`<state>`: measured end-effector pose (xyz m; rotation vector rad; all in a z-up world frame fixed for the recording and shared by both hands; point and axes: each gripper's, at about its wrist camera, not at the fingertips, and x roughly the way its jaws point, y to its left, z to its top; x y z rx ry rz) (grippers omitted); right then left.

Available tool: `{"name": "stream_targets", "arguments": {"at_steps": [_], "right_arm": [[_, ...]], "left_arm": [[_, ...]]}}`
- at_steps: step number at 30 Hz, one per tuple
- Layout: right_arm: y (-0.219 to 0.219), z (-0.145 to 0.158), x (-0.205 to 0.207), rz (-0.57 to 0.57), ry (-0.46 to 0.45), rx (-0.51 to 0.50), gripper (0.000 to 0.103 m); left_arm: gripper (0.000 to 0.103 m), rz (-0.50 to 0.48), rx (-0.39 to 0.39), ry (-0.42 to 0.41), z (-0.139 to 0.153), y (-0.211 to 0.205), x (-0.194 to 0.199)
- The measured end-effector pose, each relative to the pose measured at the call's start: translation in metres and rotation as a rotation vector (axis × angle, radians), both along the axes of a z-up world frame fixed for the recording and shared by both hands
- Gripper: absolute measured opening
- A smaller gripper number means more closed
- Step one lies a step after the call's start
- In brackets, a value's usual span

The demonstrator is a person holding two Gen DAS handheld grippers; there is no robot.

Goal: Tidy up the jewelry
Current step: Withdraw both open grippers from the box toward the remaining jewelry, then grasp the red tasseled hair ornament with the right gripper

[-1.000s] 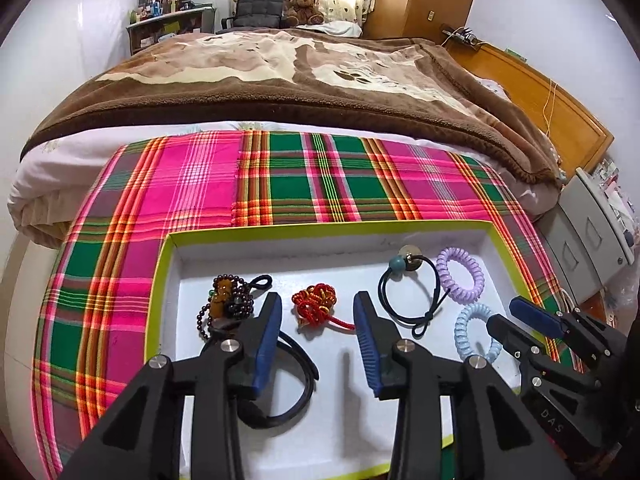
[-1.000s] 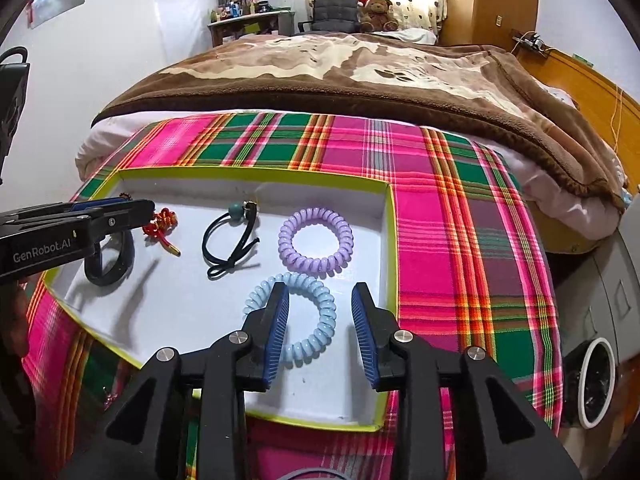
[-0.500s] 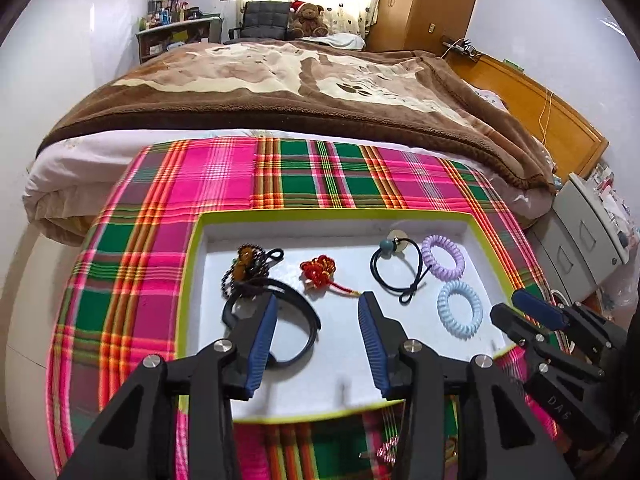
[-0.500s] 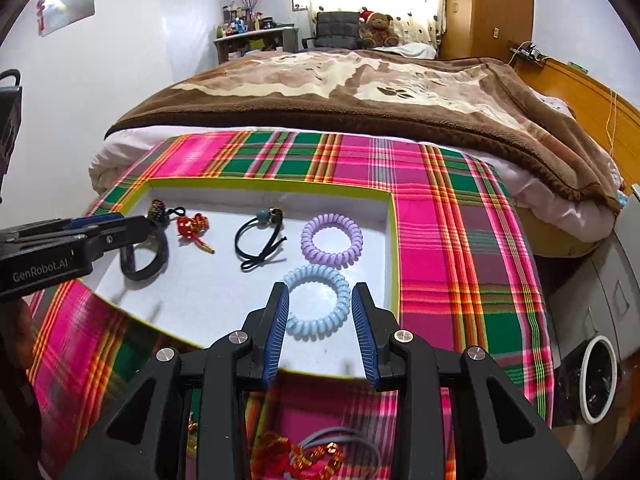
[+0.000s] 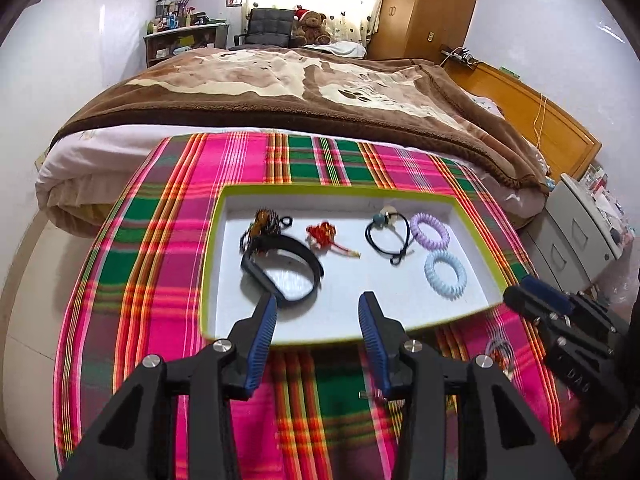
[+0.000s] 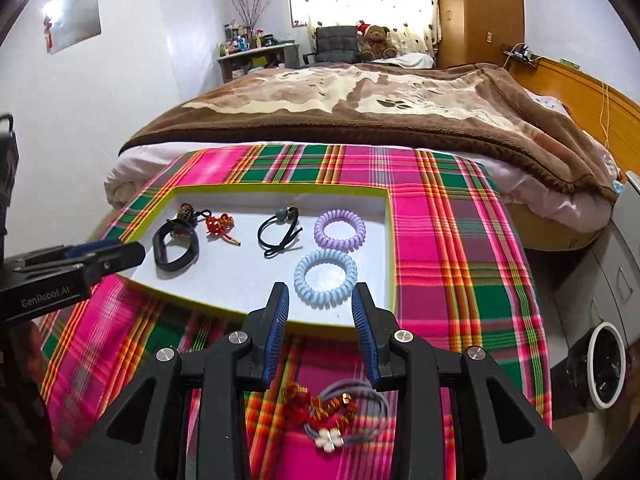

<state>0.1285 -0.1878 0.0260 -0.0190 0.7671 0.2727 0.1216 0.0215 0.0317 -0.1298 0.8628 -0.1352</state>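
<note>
A white tray with a lime rim point(image 5: 208, 280) point(image 6: 280, 190) lies on a plaid cloth. In it are a bead bracelet point(image 5: 262, 220), a black band point(image 5: 288, 268) point(image 6: 176, 246), a red knot charm point(image 5: 324, 234) point(image 6: 218, 224), a black hair tie point(image 5: 390, 236) point(image 6: 278, 232), a purple coil tie point(image 5: 430, 232) point(image 6: 340, 230) and a blue coil tie point(image 5: 444, 274) point(image 6: 325, 278). My left gripper point(image 5: 316, 324) is open and empty above the tray's near edge. My right gripper point(image 6: 320, 320) is open and empty above the near rim. A red knot and grey hair tie point(image 6: 328, 408) lie on the cloth below it.
The plaid cloth point(image 5: 160, 216) covers the foot of a bed with a brown blanket point(image 5: 280, 92). Grey drawers point(image 5: 580, 240) stand at the right. A white bin point(image 6: 606, 364) sits on the floor to the right.
Both grippers have pulled back and up from the tray, so the tray looks smaller and farther. The loose red knot and grey tie on the cloth have come into the right view.
</note>
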Motion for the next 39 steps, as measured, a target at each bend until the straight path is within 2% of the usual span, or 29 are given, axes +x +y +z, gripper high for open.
{"name": "stream_targets", "arguments": {"at_steps": [8,10,12,13,17,22,28,37,38,39], "right_arm": [[-0.025,-0.003,-0.024,-0.021,0.009,0.009,0.034],[-0.032,-0.007,-0.032,-0.016,0.020,0.018,0.037],[-0.038,-0.011,-0.042,-0.016,0.022,0.013,0.047],[-0.041,-0.013,-0.047,-0.017,0.025,0.017,0.047],[-0.046,-0.016,-0.055,-0.007,0.021,0.046,0.047],[-0.025,-0.021,-0.053,0.090,0.017,0.049,0.047],[0.001,-0.040,-0.035,0.135,0.089,0.002,0.047],[0.013,-0.053,-0.021,0.157,0.109,-0.026,0.047],[0.014,-0.053,-0.022,0.153,0.103,-0.037,0.046],[0.013,-0.053,-0.022,0.149,0.099,-0.040,0.037]], "left_arm": [[0.045,-0.009,-0.042,-0.009,-0.008,0.003,-0.028],[0.047,-0.010,-0.048,-0.012,-0.011,0.003,-0.035],[0.048,-0.022,-0.063,-0.003,-0.015,0.005,-0.039],[0.048,-0.023,-0.066,0.000,-0.018,0.006,-0.042],[0.048,-0.022,-0.064,0.016,-0.025,0.006,-0.049],[0.048,-0.029,-0.068,0.028,-0.031,0.005,-0.052],[0.048,-0.015,-0.069,0.042,-0.037,0.010,-0.055],[0.048,0.003,-0.074,0.062,-0.043,0.017,-0.054],[0.048,0.005,-0.074,0.064,-0.043,0.017,-0.054],[0.048,0.006,-0.074,0.064,-0.044,0.017,-0.054]]}}
